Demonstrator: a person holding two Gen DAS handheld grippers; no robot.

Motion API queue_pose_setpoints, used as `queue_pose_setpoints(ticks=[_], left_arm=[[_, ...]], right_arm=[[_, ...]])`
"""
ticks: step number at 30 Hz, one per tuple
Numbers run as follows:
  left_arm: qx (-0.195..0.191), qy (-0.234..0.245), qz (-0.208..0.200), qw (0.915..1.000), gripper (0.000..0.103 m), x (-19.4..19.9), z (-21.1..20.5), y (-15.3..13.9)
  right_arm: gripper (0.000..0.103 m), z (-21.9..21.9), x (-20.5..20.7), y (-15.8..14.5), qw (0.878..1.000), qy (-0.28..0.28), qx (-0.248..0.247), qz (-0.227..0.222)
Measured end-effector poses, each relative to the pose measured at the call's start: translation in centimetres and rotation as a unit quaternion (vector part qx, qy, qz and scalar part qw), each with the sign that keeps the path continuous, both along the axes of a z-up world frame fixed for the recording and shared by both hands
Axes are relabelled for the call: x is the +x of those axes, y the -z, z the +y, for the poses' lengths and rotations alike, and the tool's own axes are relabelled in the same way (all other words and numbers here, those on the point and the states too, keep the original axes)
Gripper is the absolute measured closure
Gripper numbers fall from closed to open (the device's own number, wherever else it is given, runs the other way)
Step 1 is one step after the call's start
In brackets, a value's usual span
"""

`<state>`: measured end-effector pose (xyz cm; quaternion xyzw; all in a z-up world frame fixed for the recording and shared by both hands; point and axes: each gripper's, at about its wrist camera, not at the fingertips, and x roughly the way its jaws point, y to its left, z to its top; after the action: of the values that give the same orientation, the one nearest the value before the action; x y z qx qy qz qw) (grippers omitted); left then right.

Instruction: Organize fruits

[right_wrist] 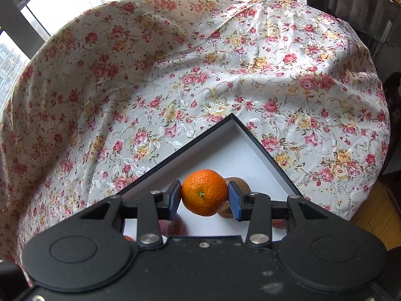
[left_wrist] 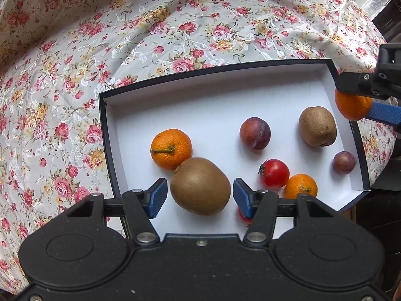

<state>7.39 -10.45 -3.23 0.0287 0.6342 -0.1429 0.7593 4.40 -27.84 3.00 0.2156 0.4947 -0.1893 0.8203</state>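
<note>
Fruits lay scattered in a shallow white box (left_wrist: pixel 325 75) with dark walls, set on a desk under a floral cloth (left_wrist: pixel 150 37). In the left wrist view, the left hand-held gripper (left_wrist: pixel 200 195) stood spread around a large kiwi (left_wrist: pixel 200 186), its blue pads just beside the skin without clearly pressing. A stemmed mandarin (left_wrist: pixel 171 149) touched that kiwi. Farther along lay a plum (left_wrist: pixel 255 133), a second kiwi (left_wrist: pixel 317 126), a smaller plum (left_wrist: pixel 344 162), a red tomato (left_wrist: pixel 274 172) and a small mandarin (left_wrist: pixel 300 186) beside it. The right hand-held gripper (right_wrist: pixel 204 197) pinched an orange mandarin (right_wrist: pixel 204 192) between its pads above the box's corner.
</note>
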Motion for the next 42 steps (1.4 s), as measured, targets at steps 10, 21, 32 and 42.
queue_pose_setpoints(ticks=[10, 21, 32, 42], left_arm=[[-0.019, -0.009, -0.02, 0.9996, 0.041, 0.2, 1.3, -1.3], [0.012, -0.048, -0.084, 0.9953, 0.041, -1.8, 2.3, -3.4], [0.03, -0.049, -0.106, 0.9927, 0.041, -8.3, 4.2, -3.9], [0.002, -0.047, -0.077, 0.9959, 0.04, -10.7, 3.7, -3.9]], right_arm=[[0.059, 1.4, 0.3, -1.0, 1.0, -0.001, -0.012, -0.024], [0.059, 4.0, -1.3, -1.7, 0.998, -0.055, -0.036, -0.018], [0.06, 5.2, -8.4, -1.6, 0.996, -0.074, -0.052, -0.001], [0.06, 7.0, -12.9, -1.8, 0.992, -0.094, -0.081, -0.009]])
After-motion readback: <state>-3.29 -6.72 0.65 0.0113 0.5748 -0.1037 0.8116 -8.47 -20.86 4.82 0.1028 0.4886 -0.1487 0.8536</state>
